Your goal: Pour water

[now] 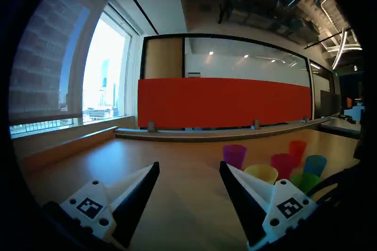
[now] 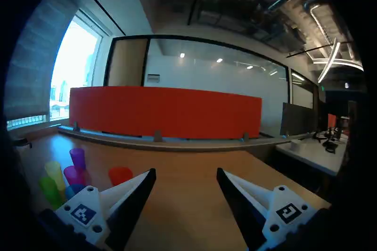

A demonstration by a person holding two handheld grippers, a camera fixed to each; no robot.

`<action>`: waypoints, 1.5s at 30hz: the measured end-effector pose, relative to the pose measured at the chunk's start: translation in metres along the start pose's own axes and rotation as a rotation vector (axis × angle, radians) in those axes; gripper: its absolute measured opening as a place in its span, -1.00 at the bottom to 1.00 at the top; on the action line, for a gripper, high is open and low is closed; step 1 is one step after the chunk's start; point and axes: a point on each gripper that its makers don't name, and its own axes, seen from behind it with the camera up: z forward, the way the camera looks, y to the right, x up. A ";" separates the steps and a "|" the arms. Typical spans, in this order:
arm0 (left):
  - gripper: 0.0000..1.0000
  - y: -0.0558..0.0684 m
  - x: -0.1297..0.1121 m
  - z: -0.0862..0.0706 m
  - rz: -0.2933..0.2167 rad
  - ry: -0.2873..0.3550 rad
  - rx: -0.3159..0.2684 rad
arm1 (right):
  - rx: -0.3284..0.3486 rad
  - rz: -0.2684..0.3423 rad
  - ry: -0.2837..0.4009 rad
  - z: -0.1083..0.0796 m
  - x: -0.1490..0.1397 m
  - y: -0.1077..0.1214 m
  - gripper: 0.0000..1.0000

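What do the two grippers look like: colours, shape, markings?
The left gripper has two pointed wedge fingers, white outside and black inside, each bearing a square black-and-white marker near small screw holes. The right gripper looks the same.

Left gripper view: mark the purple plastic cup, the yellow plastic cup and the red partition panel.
Purple plastic cup [image 1: 234, 156]: left gripper view, on its side wall.
Yellow plastic cup [image 1: 263, 172]: left gripper view, on its inner wall.
Red partition panel [image 1: 221, 102]: left gripper view, middle of its face.
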 end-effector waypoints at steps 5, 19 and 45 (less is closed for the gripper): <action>0.89 0.000 0.001 0.000 0.001 0.003 0.002 | -0.001 0.006 0.000 -0.001 -0.001 0.002 0.99; 0.89 -0.001 0.001 -0.001 0.003 0.005 0.004 | 0.006 0.002 -0.002 -0.001 -0.004 0.000 0.99; 0.96 0.000 0.000 -0.001 0.005 0.003 0.005 | 0.069 -0.046 0.049 0.000 -0.007 -0.013 1.00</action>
